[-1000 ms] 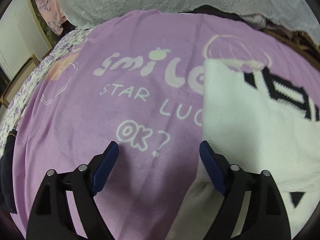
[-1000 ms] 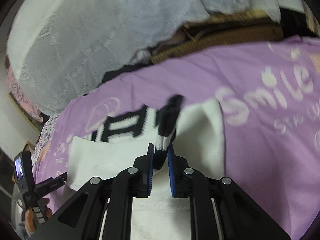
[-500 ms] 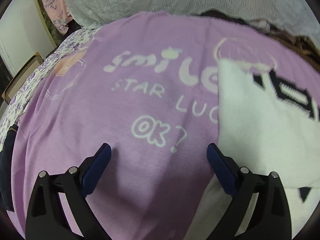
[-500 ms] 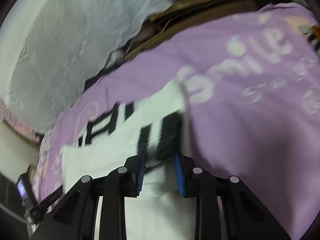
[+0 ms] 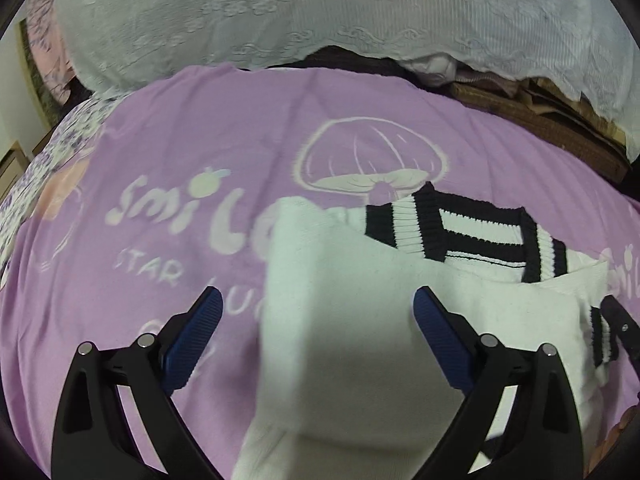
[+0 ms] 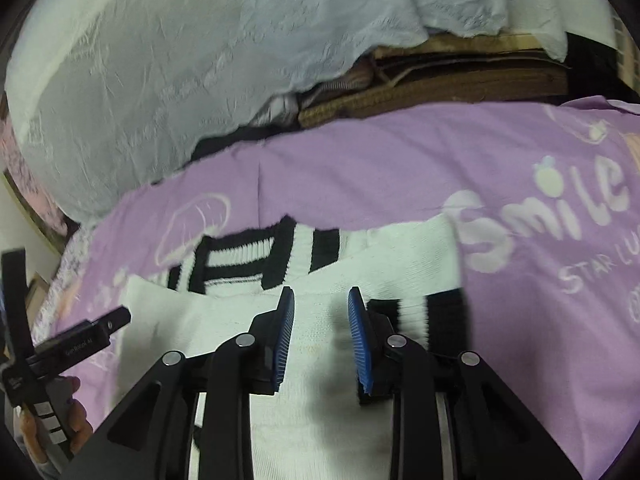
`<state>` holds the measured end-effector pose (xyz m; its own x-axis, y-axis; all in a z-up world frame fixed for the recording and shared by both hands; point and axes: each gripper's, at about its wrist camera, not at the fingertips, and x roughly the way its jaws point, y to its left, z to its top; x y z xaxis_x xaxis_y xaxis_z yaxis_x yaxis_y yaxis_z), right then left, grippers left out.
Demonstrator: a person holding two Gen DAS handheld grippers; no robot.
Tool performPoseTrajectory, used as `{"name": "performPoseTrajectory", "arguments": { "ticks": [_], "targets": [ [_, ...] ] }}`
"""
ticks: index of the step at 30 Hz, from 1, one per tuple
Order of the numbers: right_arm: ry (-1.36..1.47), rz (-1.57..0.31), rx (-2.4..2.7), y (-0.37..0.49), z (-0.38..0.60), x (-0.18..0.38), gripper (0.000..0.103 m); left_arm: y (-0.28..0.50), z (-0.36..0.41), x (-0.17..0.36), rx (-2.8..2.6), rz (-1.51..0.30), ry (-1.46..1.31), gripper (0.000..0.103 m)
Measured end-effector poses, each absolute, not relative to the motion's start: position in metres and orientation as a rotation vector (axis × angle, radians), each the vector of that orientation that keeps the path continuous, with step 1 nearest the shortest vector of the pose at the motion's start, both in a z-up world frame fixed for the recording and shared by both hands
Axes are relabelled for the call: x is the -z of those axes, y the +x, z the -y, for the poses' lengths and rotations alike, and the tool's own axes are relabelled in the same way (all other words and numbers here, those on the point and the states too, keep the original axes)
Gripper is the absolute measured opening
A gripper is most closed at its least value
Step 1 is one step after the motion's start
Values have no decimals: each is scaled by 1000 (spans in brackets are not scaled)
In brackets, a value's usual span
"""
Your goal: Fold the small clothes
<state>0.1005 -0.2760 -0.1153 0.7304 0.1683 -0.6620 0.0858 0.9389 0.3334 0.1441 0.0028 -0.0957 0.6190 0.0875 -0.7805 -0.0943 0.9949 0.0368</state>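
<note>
A white knit sweater [image 5: 360, 340] with black-striped collar and cuff lies folded on the purple blanket [image 5: 180, 140]; left gripper [image 5: 316, 308] spread wide, right gripper [image 6: 321, 300] parted, empty.

White sweater [image 5: 352, 344] – black-striped trim, lilac printed blanket [image 5: 180, 128]

A lilac blanket [image 5: 200, 128] carries pale printed lettering. In the left wrist view it reads "Smil", then "STAR" beneath, the rest covered by a white knitted garment [image 5: 352, 340]. In the right wrist view the blanket [image 6: 400, 160] reads "Smile" with "STAR LU" below. Small print on a black handheld device [image 6: 76, 346] is too blurred to read.
</note>
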Motion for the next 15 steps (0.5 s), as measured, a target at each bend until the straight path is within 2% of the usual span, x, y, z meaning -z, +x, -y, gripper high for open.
{"name": "performPoseTrajectory", "arguments": {
  "ticks": [3, 6, 8, 10, 12, 15],
  "targets": [
    [377, -803, -42, 109, 284, 136, 28, 156, -2, 118, -117, -929, 15, 94],
    [349, -794, -59, 110, 280, 143, 29, 163, -8, 143, -118, -954, -27, 99],
    [293, -780, -65, 109, 270, 144, 38, 164, -14, 145, -99, -960, -69, 99],
    [246, -777, -79, 109, 262, 143, 53, 165, -17, 146, -86, -961, -88, 99],
    [224, -778, -85, 110, 258, 143, 57, 164, -18, 147, -85, -958, -89, 99],
    [222, -775, -88, 110, 258, 142, 59, 164, -16, 146, -90, -947, -79, 99]
  ]
}}
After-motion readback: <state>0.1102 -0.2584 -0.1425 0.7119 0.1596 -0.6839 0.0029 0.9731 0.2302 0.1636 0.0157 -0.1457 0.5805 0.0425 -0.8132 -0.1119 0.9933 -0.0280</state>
